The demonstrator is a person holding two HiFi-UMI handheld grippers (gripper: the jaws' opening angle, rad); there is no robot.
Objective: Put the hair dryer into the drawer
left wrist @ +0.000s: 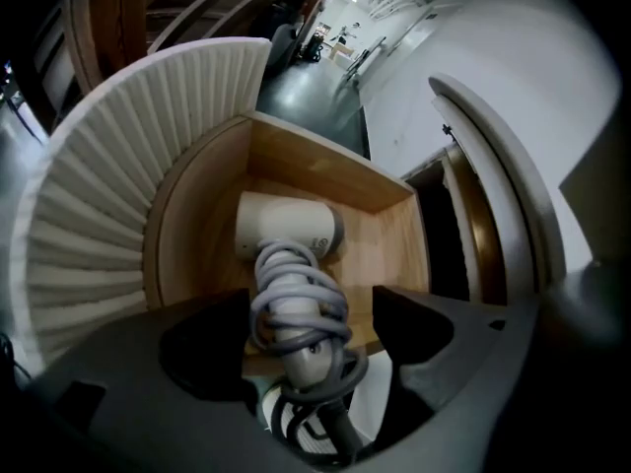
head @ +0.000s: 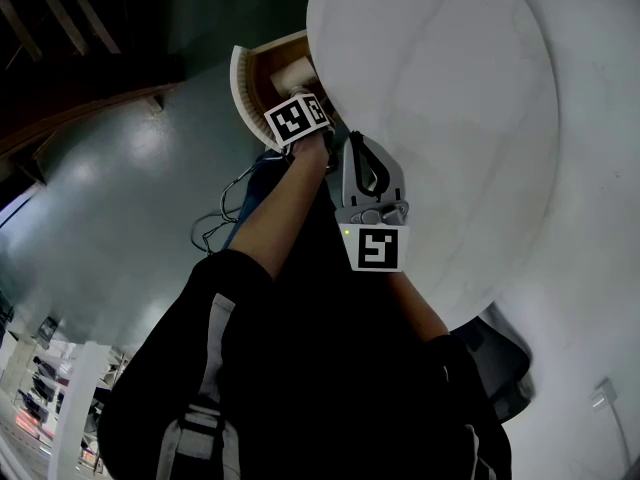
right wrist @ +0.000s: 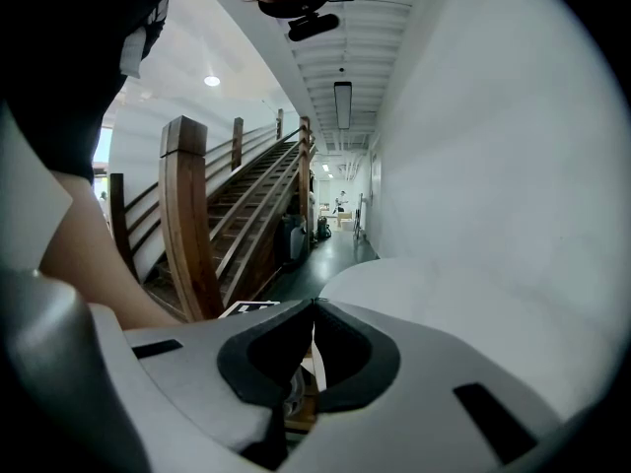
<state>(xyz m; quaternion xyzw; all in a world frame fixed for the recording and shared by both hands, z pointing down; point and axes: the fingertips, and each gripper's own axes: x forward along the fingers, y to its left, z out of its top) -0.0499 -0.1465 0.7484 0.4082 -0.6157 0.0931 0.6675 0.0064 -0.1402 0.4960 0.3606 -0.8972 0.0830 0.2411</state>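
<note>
the hair dryer lies on the wooden floor of the open drawer, its body crosswise just short of the far wall and its handle running back toward the near edge. the grey cord is coiled round the handle, so nothing trails over the sides. the left gripper points steeply down into the drawer with its fingers spread wide, one on each side of the wrapped handle and neither pressing it. the dryer seems to rest on the wood by its own weight, which reads as a release made low so that it cannot drop or roll. the right gripper hangs by the edge of the round white surface, its fingers pressed together on nothing, out of the left arm's way. the drawer stands pulled out from under the surface behind its fluted curved front. the placing looks done, and only lifting the left gripper clear seems to remain.
</note>
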